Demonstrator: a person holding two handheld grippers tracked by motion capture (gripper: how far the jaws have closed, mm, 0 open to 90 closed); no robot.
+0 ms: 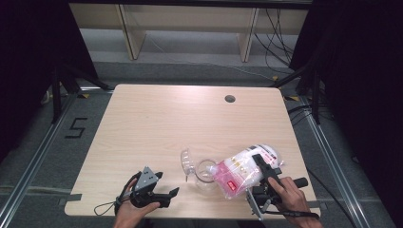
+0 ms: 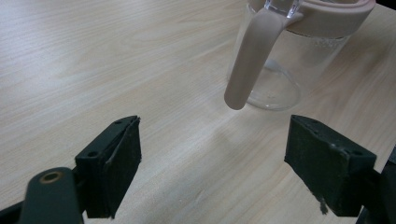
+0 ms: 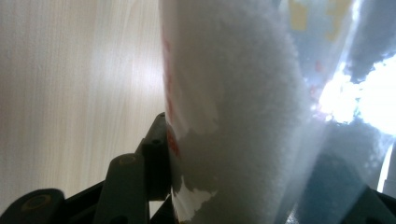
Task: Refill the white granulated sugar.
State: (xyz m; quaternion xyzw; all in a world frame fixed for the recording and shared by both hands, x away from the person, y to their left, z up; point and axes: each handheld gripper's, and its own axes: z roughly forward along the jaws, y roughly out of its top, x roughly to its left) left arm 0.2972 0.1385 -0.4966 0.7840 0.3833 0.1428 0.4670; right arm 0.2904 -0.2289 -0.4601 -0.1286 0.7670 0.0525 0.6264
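Bag [image 3: 243,116] between right gripper [image 1: 264,176] fingers [image 3: 156,154], by jug [image 1: 205,172]

"5" taped on floor [image 1: 76,128], bag print illegible

Table [image 1: 157,123]: light wood grain. Jug [image 2: 289,56]: clear, pale pink rim and handle. Bag [image 1: 244,171]: clear plastic, white granules, pink and red label. Both tools [image 1: 161,190] [image 1: 266,173]: black, left with grey plate.

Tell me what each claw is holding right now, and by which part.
The right claw grips the bag of white granules around its body, tilted toward the clear pitcher. The left claw is open, holding nothing.
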